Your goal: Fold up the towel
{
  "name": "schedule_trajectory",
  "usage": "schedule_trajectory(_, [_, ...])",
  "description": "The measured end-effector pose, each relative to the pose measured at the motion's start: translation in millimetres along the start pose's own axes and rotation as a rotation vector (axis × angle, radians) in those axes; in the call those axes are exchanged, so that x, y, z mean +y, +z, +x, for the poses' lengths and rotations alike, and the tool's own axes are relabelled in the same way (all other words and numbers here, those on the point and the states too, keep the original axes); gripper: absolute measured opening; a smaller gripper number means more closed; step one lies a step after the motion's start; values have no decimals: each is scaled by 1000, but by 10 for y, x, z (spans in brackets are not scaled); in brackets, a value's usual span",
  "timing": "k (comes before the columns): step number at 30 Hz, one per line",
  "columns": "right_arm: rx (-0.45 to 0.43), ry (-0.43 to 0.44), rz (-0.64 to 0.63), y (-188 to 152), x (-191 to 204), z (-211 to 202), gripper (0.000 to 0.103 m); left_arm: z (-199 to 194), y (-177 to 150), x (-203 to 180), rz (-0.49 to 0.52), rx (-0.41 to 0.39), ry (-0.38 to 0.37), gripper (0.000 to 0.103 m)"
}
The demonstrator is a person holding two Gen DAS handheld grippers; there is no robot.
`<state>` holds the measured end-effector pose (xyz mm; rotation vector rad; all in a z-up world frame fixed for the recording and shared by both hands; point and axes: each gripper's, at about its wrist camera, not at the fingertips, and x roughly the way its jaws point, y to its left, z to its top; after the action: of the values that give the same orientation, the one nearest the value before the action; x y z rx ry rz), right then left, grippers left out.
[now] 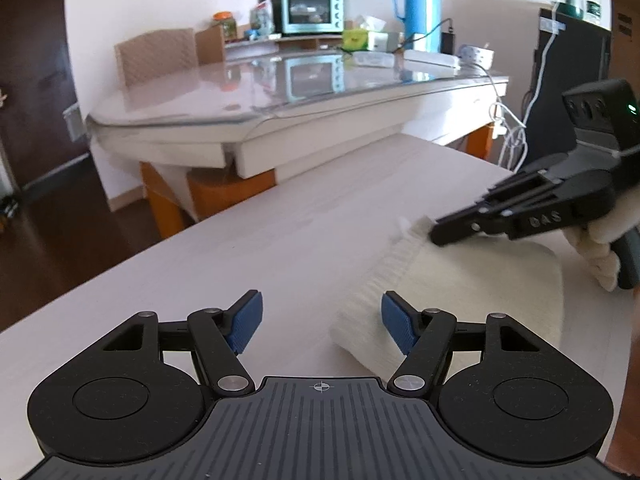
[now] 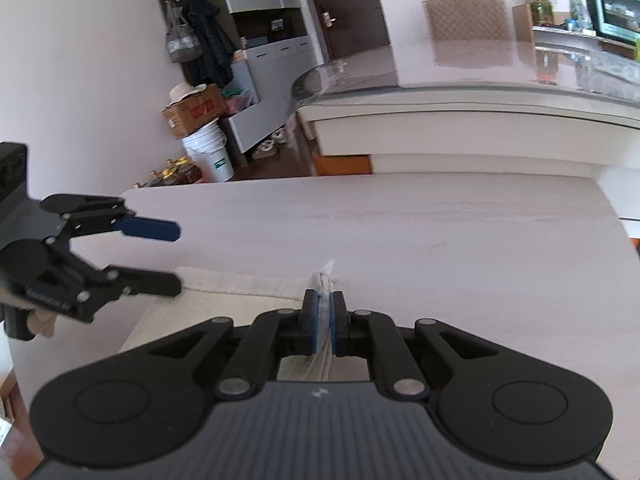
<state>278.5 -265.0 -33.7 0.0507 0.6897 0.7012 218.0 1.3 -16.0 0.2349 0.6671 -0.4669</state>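
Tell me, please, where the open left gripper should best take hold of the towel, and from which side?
Probably the ribbed corner of the towel lying just ahead of the left gripper. Come in low from the table side, since that edge lies flat and free, while the right gripper already pinches the far corner.

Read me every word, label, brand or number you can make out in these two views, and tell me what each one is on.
"DAS", uncertain and blurred: raised letters on the side of the black right gripper.
Red print on the brown cardboard box: too small to read.
Label on the white plastic bucket: too blurred.
Labels on the clear water bottle: unreadable.
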Motion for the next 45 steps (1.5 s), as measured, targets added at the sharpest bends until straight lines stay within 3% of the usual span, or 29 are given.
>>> schedule_trajectory(8, [30, 28, 11, -56, 372, 61, 8, -97, -137, 72, 52, 53, 116, 73])
schedule_trajectory(11, [26, -6, 24, -52, 483, 96, 8, -144, -166, 198, 12, 73, 123, 73])
schedule_trajectory(17, [15, -59, 21, -73, 584, 124, 9, -258, -247, 190, 31, 91, 140, 73])
schedule_trajectory(23, [9, -52, 24, -44, 596, 126, 13, -274, -269, 257, -55, 73, 139, 73])
schedule_trajectory(25, [-29, -63, 51, -22, 560, 52, 24, -330, -253, 274, -94, 54, 155, 72])
schedule_trajectory(30, [-82, -106, 79, -79, 562, -213, 24, -424, -260, 311, -135, 39, 195, 73])
schedule_trajectory(35, [-80, -52, -58, -276, 906, -328, 22, -333, -269, 370, -177, 42, 183, 73])
schedule_trajectory(38, [-66, -65, -131, -362, 1058, -327, 21, -287, -274, 358, -175, 50, 189, 73])
schedule_trajectory(45, [-25, -121, -130, -502, 1004, -359, 20, -262, -301, 325, -162, 56, 206, 75])
